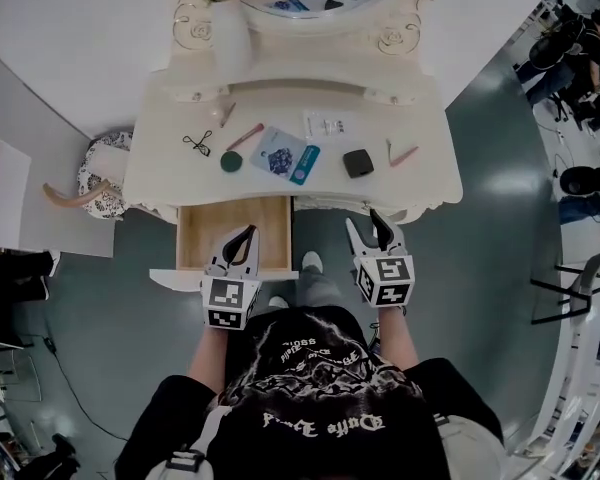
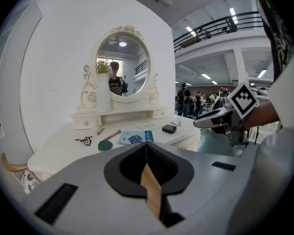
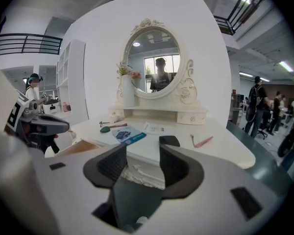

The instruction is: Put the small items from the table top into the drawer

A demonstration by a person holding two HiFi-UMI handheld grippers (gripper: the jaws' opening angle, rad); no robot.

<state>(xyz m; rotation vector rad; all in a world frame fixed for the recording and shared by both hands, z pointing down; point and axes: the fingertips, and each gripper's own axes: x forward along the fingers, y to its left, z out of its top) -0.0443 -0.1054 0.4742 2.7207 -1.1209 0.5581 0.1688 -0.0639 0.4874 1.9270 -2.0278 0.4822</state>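
Small items lie on the cream vanity top point(image 1: 420, 183): an eyelash curler point(image 1: 197, 144), a green round brush with a pink handle point(image 1: 231, 161), a blue packet point(image 1: 280, 154), a white card point(image 1: 328, 124), a black compact point(image 1: 357, 163) and a pink clip point(image 1: 404, 155). Below the top, the wooden drawer point(image 1: 233, 233) is pulled out and looks empty. My left gripper point(image 1: 243, 236) hangs over the drawer, shut with nothing in it point(image 2: 146, 148). My right gripper point(image 1: 365, 220) is open and empty in front of the table edge, facing the black compact point(image 3: 169, 140).
An oval mirror point(image 3: 158, 65) and a white vase of flowers point(image 1: 230, 28) stand at the back of the vanity. A patterned stool point(image 1: 100, 173) sits to the left. The person's feet point(image 1: 310, 265) are right of the drawer. People stand in the hall at the right.
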